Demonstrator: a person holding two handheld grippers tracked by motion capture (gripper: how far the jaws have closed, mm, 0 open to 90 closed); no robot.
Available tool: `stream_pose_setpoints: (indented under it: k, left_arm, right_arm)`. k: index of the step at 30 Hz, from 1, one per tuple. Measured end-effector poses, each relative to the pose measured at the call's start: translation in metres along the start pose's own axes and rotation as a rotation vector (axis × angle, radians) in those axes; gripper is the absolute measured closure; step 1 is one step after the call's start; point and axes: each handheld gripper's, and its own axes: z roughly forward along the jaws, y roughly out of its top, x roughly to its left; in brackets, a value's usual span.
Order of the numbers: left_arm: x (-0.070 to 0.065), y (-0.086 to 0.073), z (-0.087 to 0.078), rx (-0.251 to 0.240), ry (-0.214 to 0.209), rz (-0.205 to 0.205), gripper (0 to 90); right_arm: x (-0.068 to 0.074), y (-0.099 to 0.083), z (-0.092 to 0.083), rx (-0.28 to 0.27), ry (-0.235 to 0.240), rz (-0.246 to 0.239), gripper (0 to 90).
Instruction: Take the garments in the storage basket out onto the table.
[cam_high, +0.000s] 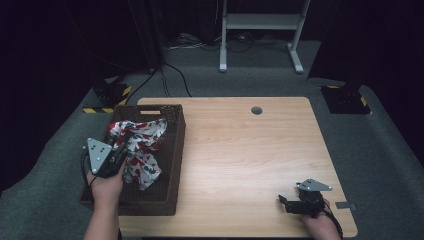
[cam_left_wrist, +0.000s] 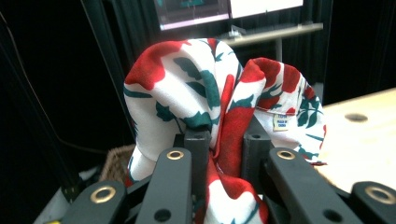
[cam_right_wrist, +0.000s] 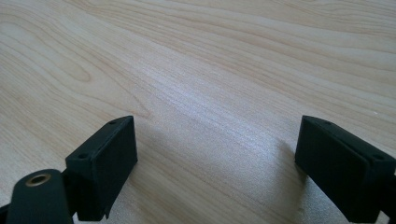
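Note:
A white cloth with red and green flowers (cam_high: 142, 150) hangs bunched over a dark wicker basket (cam_high: 175, 150) at the table's left edge. My left gripper (cam_high: 122, 150) is above the basket and shut on the cloth; in the left gripper view a fold of the cloth (cam_left_wrist: 205, 93) is pinched between the two black jaws and rises above them, a small label showing on it. My right gripper (cam_high: 286, 202) rests low at the table's front right, open, nothing between its fingers (cam_right_wrist: 105, 163) but bare wood.
The light wooden table (cam_high: 250, 150) has a round cable hole (cam_high: 256, 110) near its far edge. Behind it are grey carpet, cables and a white desk frame (cam_high: 260, 30). A screen shows in the dark beyond the cloth.

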Motion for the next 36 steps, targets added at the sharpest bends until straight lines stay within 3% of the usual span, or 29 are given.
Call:
stream_pose_setpoints:
  k: [8,15,22,30,36]
  left_arm:
    - [-0.005,0.008,-0.01,-0.123,0.029,-0.005,77.2]
    - [-0.01,0.016,-0.016,-0.199,0.044,-0.016,77.2]
    - [-0.013,0.021,-0.021,-0.25,0.062,-0.042,77.2]
    - [-0.016,0.027,-0.02,-0.283,0.069,-0.063,77.2]
    - [-0.017,0.038,-0.023,-0.313,0.065,-0.071,77.1]
  right_arm:
    - [0.001,0.0,0.0,0.002,0.004,-0.01,12.5]
    - [0.001,0.001,0.001,0.001,0.008,-0.008,12.4]
    - [-0.002,0.001,0.0,-0.012,0.033,0.034,12.5]
    - [0.003,0.001,0.002,0.003,0.004,-0.013,12.5]
    - [0.004,0.001,0.002,0.003,-0.008,-0.02,12.7]
